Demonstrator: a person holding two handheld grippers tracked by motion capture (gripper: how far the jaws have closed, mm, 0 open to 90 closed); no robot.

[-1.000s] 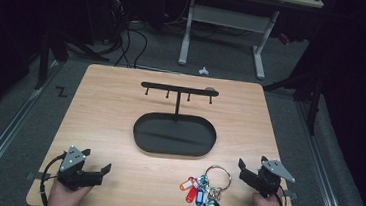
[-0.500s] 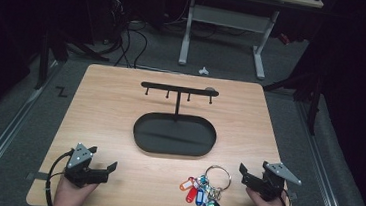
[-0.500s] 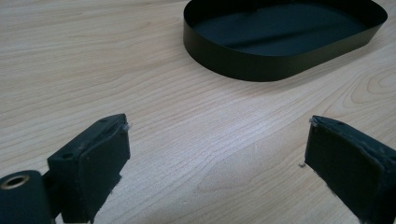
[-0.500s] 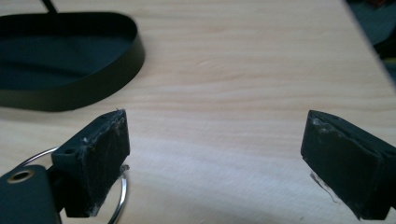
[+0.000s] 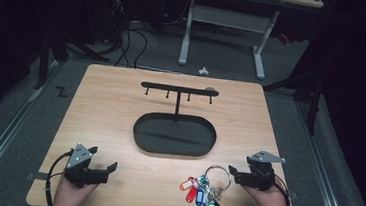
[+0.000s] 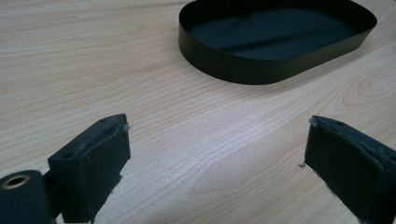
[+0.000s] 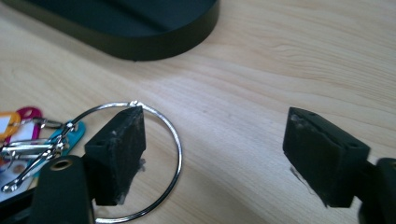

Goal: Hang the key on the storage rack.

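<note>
Steel wire ring, thin and bright, lies flat on the wooden table with a cluster of coloured plastic key tags clipped to it. On the high view the bunch sits at about 5 o'clock from the black oval tray, near the table's front edge, tags fanned toward 7 o'clock from the ring.

My right gripper hangs just beside the ring at its 3 o'clock, jaws wide apart, nothing between them. In the right gripper view one jaw stands over the ring's inside, the other well clear on bare wood. I cannot tell whether the near jaw touches the wire.

My left gripper rests low over bare table at 7 o'clock from the tray, jaws also spread wide and empty; the left gripper view has the tray wall ahead.

Handling judgement: the bunch should be light. Ring is stiff but thin and smooth, lying flush on the wood, so pads may skate over it rather than get under. Tags are loose on small clips; they will swing and trail once lifted, shifting the load. Nothing looks fragile.

Where to hold: the bare arc of the ring opposite the tags, one jaw inside, one outside, pinched across the wire. That leaves the loop open for the hooks on the black hanger bar at the tray's 12 o'clock.
</note>
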